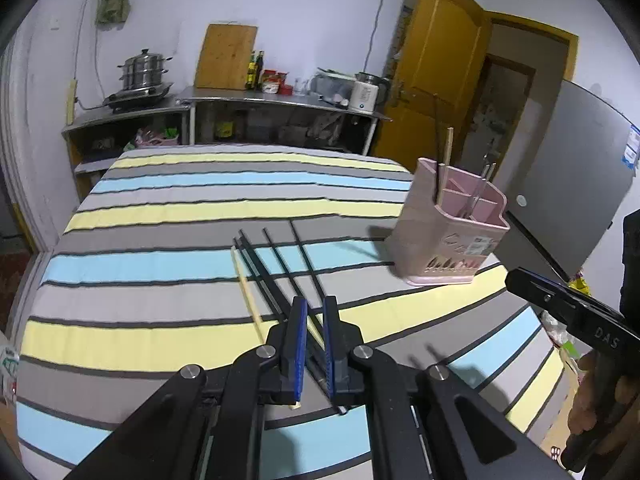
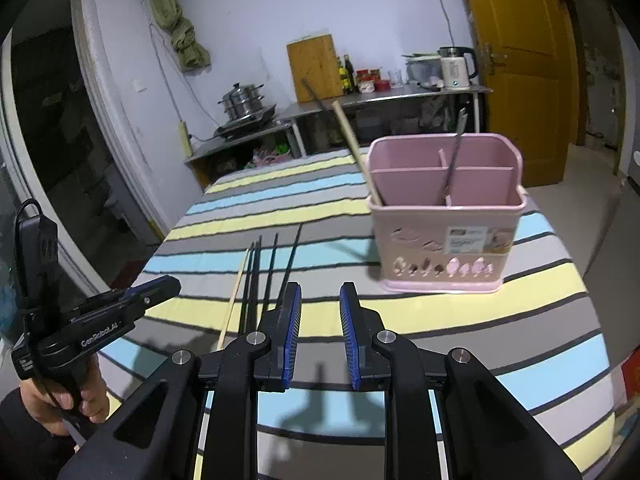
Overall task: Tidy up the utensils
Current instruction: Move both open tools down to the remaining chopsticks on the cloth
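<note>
Several black chopsticks and one pale wooden chopstick lie side by side on the striped tablecloth. My left gripper hovers just above their near ends, its blue pads nearly together and holding nothing. A pink divided utensil holder stands to the right, with a wooden and a dark chopstick in one compartment and metal utensils in another. In the right wrist view, my right gripper is open and empty, in front of the holder and right of the black chopsticks. The left gripper appears at the left.
Behind the table a steel counter carries pots, a cutting board, bottles and a kettle. A yellow door stands open at the back right, and a grey fridge is beside the table's right edge. A person's hand holds the left gripper.
</note>
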A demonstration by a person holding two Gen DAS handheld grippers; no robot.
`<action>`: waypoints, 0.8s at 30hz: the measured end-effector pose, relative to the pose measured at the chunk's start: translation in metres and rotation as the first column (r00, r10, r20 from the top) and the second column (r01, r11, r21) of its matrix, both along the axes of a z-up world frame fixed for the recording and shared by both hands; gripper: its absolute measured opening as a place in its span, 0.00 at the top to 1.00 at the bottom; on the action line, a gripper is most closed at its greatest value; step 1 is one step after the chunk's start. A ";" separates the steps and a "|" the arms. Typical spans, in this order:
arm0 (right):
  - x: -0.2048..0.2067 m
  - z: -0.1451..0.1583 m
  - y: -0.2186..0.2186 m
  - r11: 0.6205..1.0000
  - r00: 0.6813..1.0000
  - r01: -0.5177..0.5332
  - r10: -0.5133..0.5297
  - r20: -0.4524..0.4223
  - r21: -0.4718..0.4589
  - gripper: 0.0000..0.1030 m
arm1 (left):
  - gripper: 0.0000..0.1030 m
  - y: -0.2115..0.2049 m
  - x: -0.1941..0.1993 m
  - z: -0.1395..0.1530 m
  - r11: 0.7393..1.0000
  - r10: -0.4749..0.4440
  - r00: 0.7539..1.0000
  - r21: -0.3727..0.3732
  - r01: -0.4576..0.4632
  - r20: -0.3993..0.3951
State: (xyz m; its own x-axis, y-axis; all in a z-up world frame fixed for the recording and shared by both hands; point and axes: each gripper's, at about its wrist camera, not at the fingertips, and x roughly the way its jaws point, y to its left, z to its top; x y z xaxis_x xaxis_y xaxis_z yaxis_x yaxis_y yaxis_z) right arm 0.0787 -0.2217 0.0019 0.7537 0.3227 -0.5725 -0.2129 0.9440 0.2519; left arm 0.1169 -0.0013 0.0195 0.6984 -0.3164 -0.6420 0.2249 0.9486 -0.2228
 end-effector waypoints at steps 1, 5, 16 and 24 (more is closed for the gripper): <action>0.001 -0.001 0.003 1.000 1.000 -0.007 0.007 -0.005 -0.003 0.80 | 0.93 0.002 0.001 -0.002 1.000 0.007 1.000 0.001 -0.007 -0.007; 0.006 -0.007 0.014 0.999 0.999 -0.029 0.029 -0.022 -0.012 0.80 | 0.89 0.008 0.005 -0.010 1.000 0.027 0.999 0.004 -0.027 -0.028; 0.028 -0.030 0.041 0.996 0.994 -0.076 0.073 -0.077 -0.047 0.80 | 0.87 0.024 0.052 -0.046 0.995 0.090 0.991 0.041 -0.087 -0.102; 0.062 -0.049 0.064 0.992 0.988 -0.105 0.096 -0.119 -0.071 0.80 | 0.87 0.032 0.103 -0.068 0.993 0.120 0.980 0.023 -0.118 -0.158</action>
State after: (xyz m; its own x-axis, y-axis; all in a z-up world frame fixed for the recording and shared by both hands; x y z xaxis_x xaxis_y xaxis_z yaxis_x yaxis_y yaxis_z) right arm 0.1409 -0.1582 -0.0471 0.6474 0.3447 -0.6798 -0.2810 0.9370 0.2076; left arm 0.2198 0.0304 -0.0487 0.6195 -0.2281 -0.7511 0.0733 0.9695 -0.2339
